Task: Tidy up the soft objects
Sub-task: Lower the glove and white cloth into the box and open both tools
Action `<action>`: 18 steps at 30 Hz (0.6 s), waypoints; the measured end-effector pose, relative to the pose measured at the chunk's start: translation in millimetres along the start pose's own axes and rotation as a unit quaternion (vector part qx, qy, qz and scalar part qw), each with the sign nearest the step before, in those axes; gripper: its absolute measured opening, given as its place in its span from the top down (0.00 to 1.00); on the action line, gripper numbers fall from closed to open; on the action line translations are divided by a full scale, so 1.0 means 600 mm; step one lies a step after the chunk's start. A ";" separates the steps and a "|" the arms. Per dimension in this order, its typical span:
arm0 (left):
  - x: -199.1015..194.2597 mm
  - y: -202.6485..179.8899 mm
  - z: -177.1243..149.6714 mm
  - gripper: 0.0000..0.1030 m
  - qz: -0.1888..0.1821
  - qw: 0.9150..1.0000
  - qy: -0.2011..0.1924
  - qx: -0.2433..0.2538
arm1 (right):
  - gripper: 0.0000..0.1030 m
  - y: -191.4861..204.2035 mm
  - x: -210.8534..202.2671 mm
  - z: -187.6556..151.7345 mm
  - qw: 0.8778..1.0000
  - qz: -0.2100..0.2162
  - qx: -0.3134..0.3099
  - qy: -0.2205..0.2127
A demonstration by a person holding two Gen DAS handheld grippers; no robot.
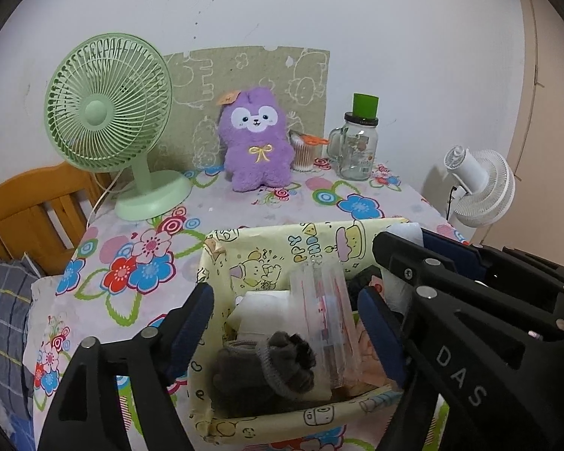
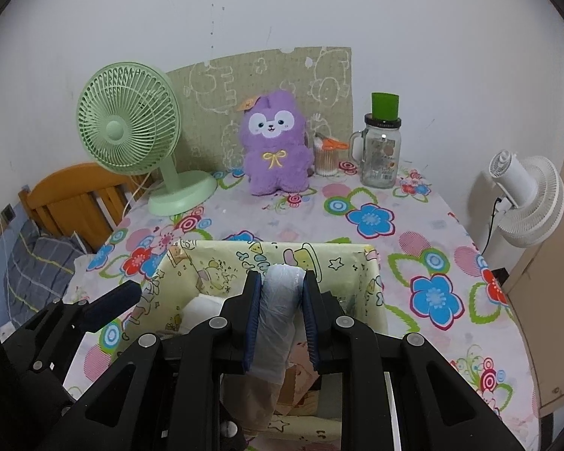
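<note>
Socks (image 1: 267, 368) in box, left-cam only; left gripper (image 1: 285, 315) spread, right gripper (image 2: 282, 315) pinching wrapped roll (image 2: 278, 300).

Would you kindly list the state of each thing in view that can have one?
left gripper: open, over the box, holding nothing
right gripper: shut on the white roll
yellow box: open-topped, part filled
dark socks: lying in the box
glass jar: upright, lidded
purple plush: sitting upright
</note>
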State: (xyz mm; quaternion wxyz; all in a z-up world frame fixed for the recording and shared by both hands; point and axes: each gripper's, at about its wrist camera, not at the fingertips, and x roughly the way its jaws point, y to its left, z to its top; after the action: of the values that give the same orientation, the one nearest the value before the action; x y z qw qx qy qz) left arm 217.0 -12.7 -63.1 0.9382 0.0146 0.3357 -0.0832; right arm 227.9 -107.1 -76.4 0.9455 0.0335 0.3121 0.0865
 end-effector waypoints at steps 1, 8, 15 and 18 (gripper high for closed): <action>0.001 0.000 -0.001 0.18 0.000 1.000 0.001 0.001 | 0.77 0.000 0.002 0.000 1.000 0.001 0.000 0.001; 0.005 0.003 -0.006 0.14 0.011 1.000 0.006 0.003 | 0.76 0.006 0.018 -0.005 1.000 0.007 -0.002 0.004; 0.002 -0.001 -0.010 0.14 0.018 1.000 0.006 0.011 | 0.57 0.007 0.027 -0.012 1.000 0.016 -0.005 0.018; -0.001 -0.002 -0.010 0.14 0.018 1.000 0.004 0.011 | 0.37 0.006 0.021 -0.015 1.000 0.012 -0.004 0.012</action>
State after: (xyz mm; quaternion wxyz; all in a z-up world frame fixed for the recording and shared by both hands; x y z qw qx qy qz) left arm 212.3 -13.1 -67.4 0.9378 0.0313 0.3385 -0.0701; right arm 232.1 -100.9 -90.6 0.9408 0.0321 0.3224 0.0998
